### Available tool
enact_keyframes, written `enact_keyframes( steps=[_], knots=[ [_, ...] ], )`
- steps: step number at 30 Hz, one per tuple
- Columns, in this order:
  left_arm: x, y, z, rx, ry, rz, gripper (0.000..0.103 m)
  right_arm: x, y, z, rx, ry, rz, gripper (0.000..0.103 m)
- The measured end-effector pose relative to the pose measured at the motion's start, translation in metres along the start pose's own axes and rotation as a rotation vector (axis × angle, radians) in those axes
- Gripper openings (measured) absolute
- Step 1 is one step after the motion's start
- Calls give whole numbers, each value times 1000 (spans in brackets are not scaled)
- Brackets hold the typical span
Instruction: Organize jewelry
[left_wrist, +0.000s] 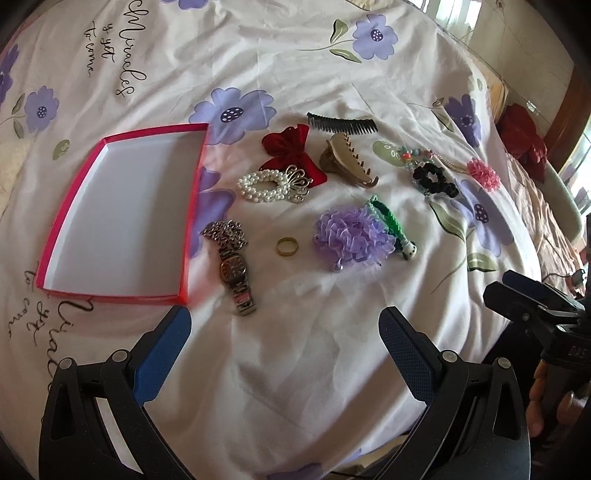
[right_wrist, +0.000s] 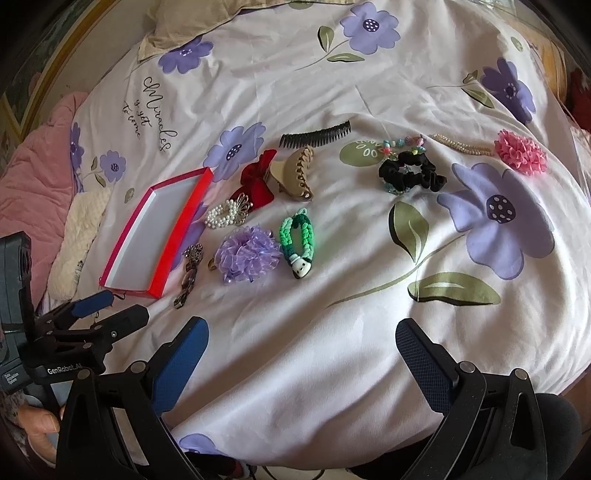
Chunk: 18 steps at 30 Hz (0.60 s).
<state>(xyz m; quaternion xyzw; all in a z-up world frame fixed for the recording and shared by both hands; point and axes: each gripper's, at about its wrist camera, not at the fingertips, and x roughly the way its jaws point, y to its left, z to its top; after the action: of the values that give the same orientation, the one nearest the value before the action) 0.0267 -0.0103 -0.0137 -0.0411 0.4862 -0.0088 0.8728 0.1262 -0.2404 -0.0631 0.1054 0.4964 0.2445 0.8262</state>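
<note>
Both your tongs, left gripper (left_wrist: 284, 354) and right gripper (right_wrist: 301, 363), gape wide, holding nothing; the box (left_wrist: 74, 192) lies at ten o'clock; the watch (left_wrist: 234, 269) sits just beside it.

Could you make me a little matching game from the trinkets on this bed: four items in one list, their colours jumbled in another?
Items:
1. comb
2. ring
3. hair bow
4. frilly scrunchie

Colours:
A. gold
B. purple
C. black
D. red

Pairs: 1-C, 2-A, 3-D, 4-B
</note>
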Motion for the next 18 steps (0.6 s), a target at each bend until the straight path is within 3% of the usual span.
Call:
enact_keyframes(
  steps=[7, 16, 18],
  knots=[
    [14, -2, 16, -3, 24, -43, 102, 5, -10, 11, -9, -36, 11, 100],
    [57, -13, 43, -42, 79, -164, 96, 27, -58, 54, 56, -52, -66, 91],
    [65, -18, 47, -42, 89, -182, 93, 36, -74, 68, 89, -42, -87, 84]
  ],
)
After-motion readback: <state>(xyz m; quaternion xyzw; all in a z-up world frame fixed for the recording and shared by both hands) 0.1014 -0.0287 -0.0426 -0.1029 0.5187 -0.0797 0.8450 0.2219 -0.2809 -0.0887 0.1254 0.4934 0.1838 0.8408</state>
